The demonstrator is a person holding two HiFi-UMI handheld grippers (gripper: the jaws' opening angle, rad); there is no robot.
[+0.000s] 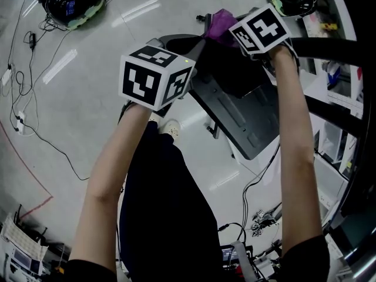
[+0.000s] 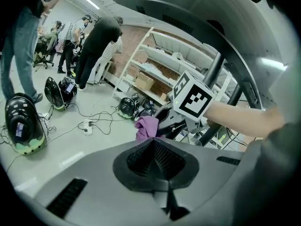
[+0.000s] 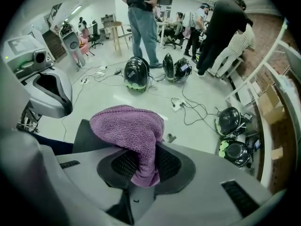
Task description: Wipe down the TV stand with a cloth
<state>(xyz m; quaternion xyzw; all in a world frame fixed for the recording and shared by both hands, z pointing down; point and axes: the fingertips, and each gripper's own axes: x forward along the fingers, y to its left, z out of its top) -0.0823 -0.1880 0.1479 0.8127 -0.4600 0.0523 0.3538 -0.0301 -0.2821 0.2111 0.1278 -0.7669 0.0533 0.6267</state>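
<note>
A purple cloth (image 3: 134,131) is bunched between the jaws of my right gripper (image 3: 141,161), which is shut on it. In the head view that cloth (image 1: 218,22) shows just ahead of the right gripper (image 1: 235,35), above the TV stand's dark grey base plate (image 1: 247,119). My left gripper (image 2: 153,144) is shut with nothing between its pads. It is held over the floor, left of the base plate (image 1: 197,47). From the left gripper view the cloth (image 2: 147,127) and the right gripper's marker cube (image 2: 194,99) lie just ahead. Black stand poles (image 2: 212,72) rise behind them.
Several black-and-green helmets (image 3: 136,73) lie on the pale floor among cables and a power strip (image 2: 87,125). People stand further off (image 3: 141,13). A white shelf unit (image 2: 155,65) lines the brick wall. My legs and a shoe (image 1: 169,128) are below the grippers.
</note>
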